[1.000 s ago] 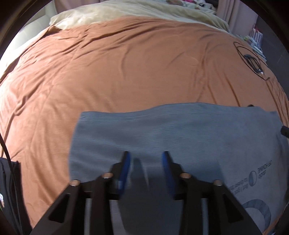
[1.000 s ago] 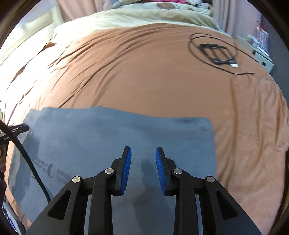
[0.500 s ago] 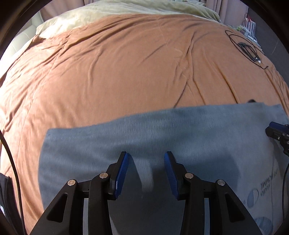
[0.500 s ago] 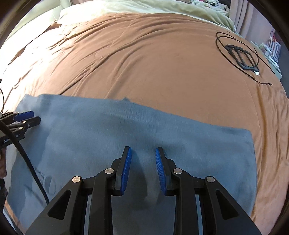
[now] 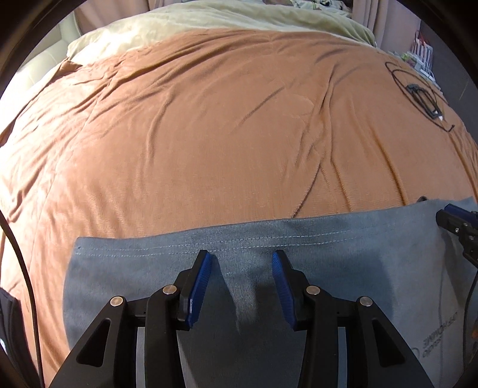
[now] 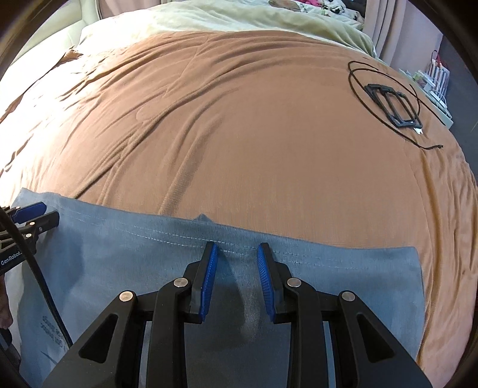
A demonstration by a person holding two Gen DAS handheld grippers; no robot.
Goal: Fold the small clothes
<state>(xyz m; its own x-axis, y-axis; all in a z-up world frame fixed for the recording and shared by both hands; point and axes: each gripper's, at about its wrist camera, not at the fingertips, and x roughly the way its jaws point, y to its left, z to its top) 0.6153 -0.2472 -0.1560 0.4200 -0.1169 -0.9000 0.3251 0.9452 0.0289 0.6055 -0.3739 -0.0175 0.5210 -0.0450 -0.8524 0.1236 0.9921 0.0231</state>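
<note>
A grey-blue garment (image 5: 343,268) lies flat on the bed, its stitched hem along the far edge and a printed logo near the right. My left gripper (image 5: 240,256) hovers just behind that hem, open, with only flat cloth under its blue pads. In the right wrist view the same garment (image 6: 119,253) spreads out, and my right gripper (image 6: 236,249) stands open at the hem line, jaws narrower than the left's. Each gripper shows in the other's view: the right gripper (image 5: 457,221) at the far right, the left gripper (image 6: 35,215) at the far left.
An orange-brown blanket (image 6: 254,134) covers the bed beyond the garment. A coiled black cable with a black frame (image 6: 391,104) lies at the far right. A pale duvet (image 5: 239,15) is bunched at the head. A black cable (image 6: 38,283) hangs at the left.
Both grippers have moved forward over the garment, so their fingertips now sit close to the far hem. The jaws have kept the same width. The garment lies as before.
</note>
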